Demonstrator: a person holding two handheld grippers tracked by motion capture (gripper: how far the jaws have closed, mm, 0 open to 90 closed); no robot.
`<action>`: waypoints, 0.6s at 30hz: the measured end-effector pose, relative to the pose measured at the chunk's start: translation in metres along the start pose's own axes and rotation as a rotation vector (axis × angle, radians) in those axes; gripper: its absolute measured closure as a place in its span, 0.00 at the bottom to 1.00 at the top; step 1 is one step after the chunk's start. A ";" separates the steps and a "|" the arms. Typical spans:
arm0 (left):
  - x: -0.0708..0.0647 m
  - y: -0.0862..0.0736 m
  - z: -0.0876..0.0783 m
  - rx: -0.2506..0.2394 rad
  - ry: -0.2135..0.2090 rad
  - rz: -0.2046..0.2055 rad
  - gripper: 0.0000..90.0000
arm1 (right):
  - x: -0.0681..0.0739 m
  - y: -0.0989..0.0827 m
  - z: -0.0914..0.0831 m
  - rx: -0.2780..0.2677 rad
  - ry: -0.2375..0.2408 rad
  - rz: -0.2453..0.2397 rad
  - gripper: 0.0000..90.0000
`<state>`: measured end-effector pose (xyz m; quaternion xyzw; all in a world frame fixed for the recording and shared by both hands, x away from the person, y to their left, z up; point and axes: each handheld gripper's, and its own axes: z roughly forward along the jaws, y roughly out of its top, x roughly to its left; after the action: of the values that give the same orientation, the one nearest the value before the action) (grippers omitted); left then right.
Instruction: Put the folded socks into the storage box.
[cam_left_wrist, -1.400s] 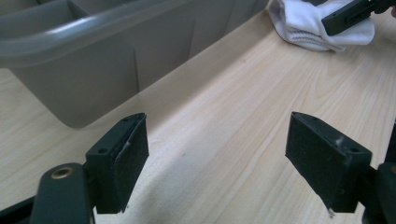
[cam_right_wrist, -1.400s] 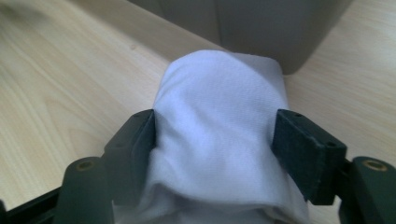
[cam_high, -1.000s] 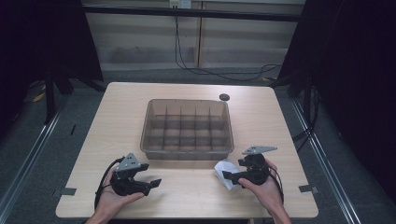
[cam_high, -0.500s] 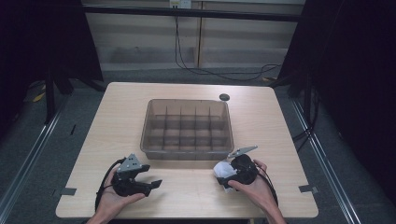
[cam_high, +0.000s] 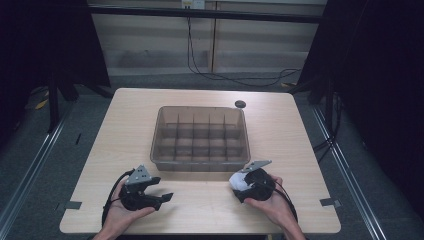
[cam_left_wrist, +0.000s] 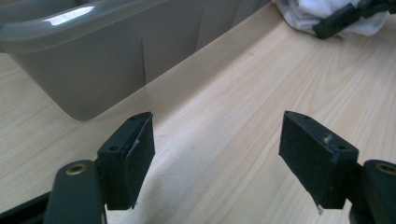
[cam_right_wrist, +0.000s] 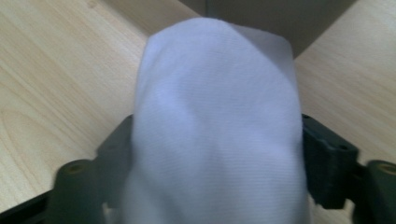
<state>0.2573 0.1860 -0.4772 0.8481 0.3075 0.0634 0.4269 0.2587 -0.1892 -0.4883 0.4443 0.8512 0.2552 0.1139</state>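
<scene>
Bare tabletop (cam_high: 125, 130) runs down the left of the high view, from the far edge to the near edge; same on the right side, a wide strip.

Centre of frame: the divided bin (cam_high: 200, 164) stands as the main block, walls upright, grid of partitions inside splitting it into small cells.

Small dark disc (cam_high: 240, 104) sits just beyond the bin's upper right corner, near the far table edge.

Lower centre: a clear stretch of wood lies between the left gripper (cam_high: 161, 198) and the right gripper (cam_high: 239, 189).

Right gripper, jaws just closing, has the white cloth bundle (cam_high: 240, 182) between them, just beside the bin's near wall; narrow gap there.

Left gripper view: bare wood between open jaws, bin wall (cam_left_wrist: 93, 65) upper left.
</scene>
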 end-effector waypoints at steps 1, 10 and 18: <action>0.000 0.000 0.000 0.001 -0.001 0.000 0.30 | -0.001 -0.001 -0.001 -0.001 0.000 0.002 0.31; 0.004 -0.002 0.002 0.009 -0.001 -0.014 0.30 | -0.001 0.002 -0.003 0.012 -0.011 0.013 0.49; 0.007 -0.003 -0.001 -0.001 0.006 -0.021 0.30 | -0.002 0.000 -0.005 -0.009 -0.014 0.040 0.59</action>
<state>0.2611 0.1917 -0.4799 0.8444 0.3178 0.0615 0.4269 0.2576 -0.1920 -0.4845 0.4626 0.8401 0.2581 0.1165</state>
